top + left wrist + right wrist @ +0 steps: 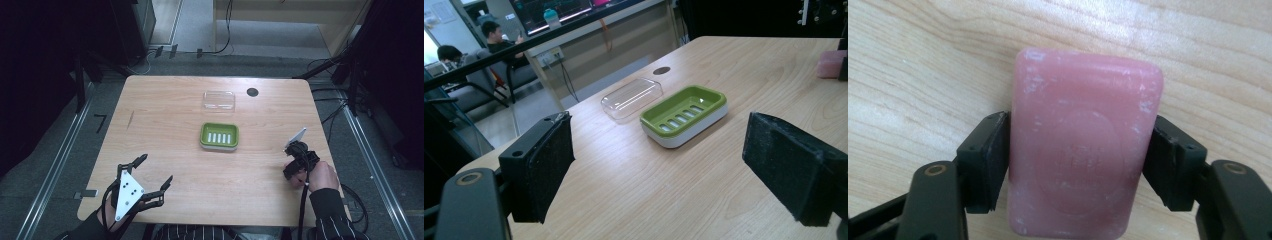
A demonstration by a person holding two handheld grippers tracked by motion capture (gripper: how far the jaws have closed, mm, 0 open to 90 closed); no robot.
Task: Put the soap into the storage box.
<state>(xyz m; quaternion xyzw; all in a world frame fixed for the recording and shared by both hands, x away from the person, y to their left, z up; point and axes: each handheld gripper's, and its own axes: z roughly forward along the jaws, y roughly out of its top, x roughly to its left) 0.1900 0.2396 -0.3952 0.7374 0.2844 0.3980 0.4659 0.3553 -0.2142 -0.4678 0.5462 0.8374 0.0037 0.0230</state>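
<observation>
A pink soap bar (1083, 150) lies flat on the wooden table, and my right gripper (1080, 125) is shut on it, one black pad pressed against each long side. In the high view the right gripper (295, 167) points down near the table's right edge. From the left gripper view the soap (830, 62) shows at the far right. A green soap dish (205, 135) with a slotted floor sits at the table's centre, empty. My left gripper (157, 167) stands open at the front left, nothing between its pads (544, 165).
A clear plastic lid (219, 100) lies just behind the green dish (719, 100). A dark round hole (252, 92) marks the table's far side. Bare wood (165, 125) surrounds the dish. Beyond the far edge are the floor, cables and seated people (494, 37).
</observation>
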